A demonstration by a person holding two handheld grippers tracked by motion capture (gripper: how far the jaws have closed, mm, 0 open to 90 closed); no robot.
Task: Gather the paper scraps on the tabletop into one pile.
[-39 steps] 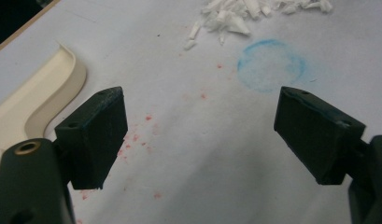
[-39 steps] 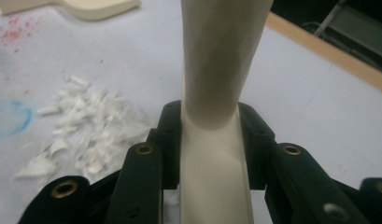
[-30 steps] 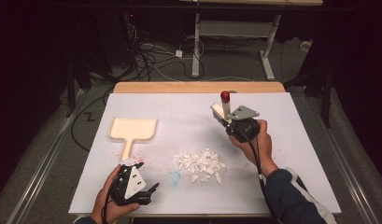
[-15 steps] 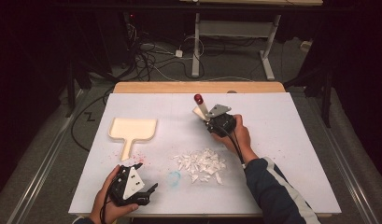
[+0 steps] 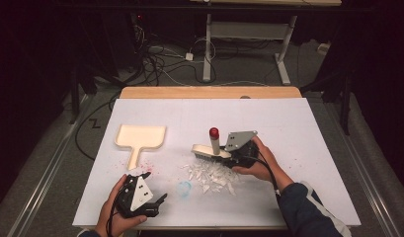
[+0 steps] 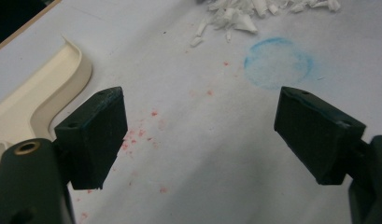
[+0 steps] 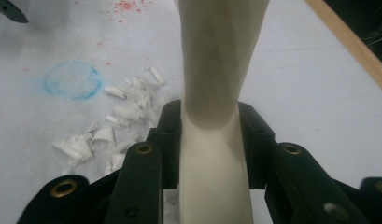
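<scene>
right gripper (image 5: 224, 154) squeezes brush (image 7: 212, 70) | left gripper (image 6: 198, 135) open, holds nothing | risk: hard sweep flings paper bits (image 5: 212, 174) past dustpan (image 5: 140, 137) beside left gripper

Right gripper (image 5: 228, 154) carried brush (image 5: 209, 149) from far right of tabletop (image 5: 298, 128) down and left; brush now at far edge of scraps (image 5: 212, 174).
</scene>
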